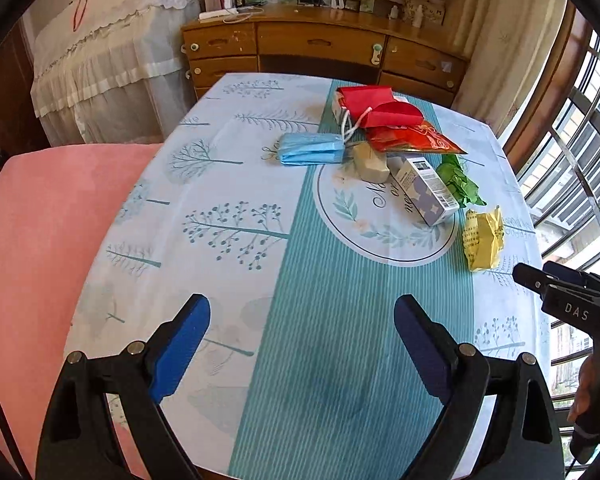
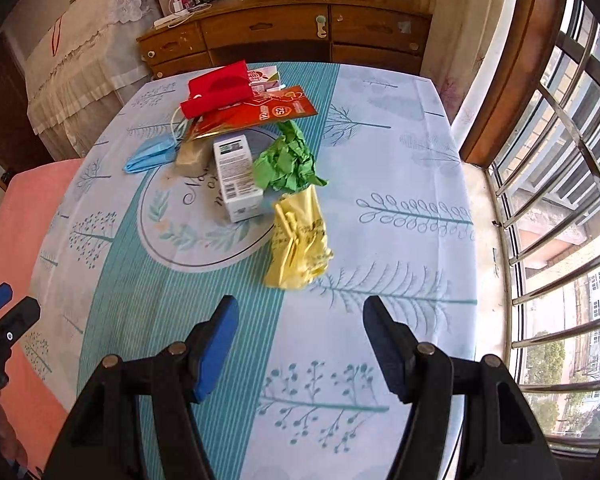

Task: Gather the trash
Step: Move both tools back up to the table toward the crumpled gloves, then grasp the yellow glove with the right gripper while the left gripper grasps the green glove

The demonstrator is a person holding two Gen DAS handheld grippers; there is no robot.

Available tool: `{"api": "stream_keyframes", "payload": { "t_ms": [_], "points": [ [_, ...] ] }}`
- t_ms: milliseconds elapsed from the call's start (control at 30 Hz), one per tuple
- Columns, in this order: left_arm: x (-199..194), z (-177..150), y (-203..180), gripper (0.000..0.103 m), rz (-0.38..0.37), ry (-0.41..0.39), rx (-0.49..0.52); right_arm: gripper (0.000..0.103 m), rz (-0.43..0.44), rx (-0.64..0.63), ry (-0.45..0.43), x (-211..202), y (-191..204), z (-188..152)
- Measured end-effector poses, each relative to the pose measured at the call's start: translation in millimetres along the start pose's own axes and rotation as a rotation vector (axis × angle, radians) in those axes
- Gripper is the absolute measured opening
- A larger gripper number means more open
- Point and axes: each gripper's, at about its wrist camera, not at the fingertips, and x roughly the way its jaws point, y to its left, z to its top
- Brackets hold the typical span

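Observation:
A heap of trash lies on the far half of the table (image 1: 236, 280): a red paper bag (image 1: 364, 106), a red snack packet (image 1: 416, 140), a blue face mask (image 1: 310, 149), a beige lump (image 1: 372, 164), a white carton (image 1: 426, 192), crumpled green paper (image 1: 460, 184) and a crumpled yellow bag (image 1: 482, 240). My left gripper (image 1: 302, 304) hovers open over bare cloth, short of the heap. In the right wrist view my right gripper (image 2: 302, 304) is open too, just short of the yellow bag (image 2: 298, 240), with the carton (image 2: 238, 176) and green paper (image 2: 286, 160) beyond. Neither holds anything.
A pink padded seat (image 1: 40, 240) adjoins the table's left side. A wooden dresser (image 1: 320, 48) stands behind the table, beside lace-covered furniture (image 1: 100, 60). A barred window (image 2: 560, 200) runs along the right. Each gripper shows at the edge of the other's view.

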Motion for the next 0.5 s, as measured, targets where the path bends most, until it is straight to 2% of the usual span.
{"api": "stream_keyframes", "payload": {
  "t_ms": [67, 333, 367, 433, 500],
  "points": [
    [13.8, 8.9, -12.8, 0.082, -0.004, 0.036, 0.0, 0.065, 0.016, -0.007, 0.014, 16.1, -8.4, 13.2],
    [48.7, 36.1, -58.0, 0.082, -0.016, 0.112, 0.03, 0.063, 0.098, -0.056, 0.087, 67.3, -15.7, 39.4],
    [52.3, 40.0, -63.2, 0.082, -0.022, 0.119, 0.031, 0.06, 0.101, -0.069, 0.094, 70.8, -14.6, 39.2],
    [57.4, 48.0, -72.1, 0.082, -0.037, 0.13, 0.031, 0.038, 0.113, -0.093, 0.115, 77.2, -12.9, 37.8],
    [61.3, 56.8, -81.3, 0.082, -0.065, 0.139, 0.037, 0.035, 0.136, -0.1, 0.12, 78.5, -15.6, 37.4]
  ]
}}
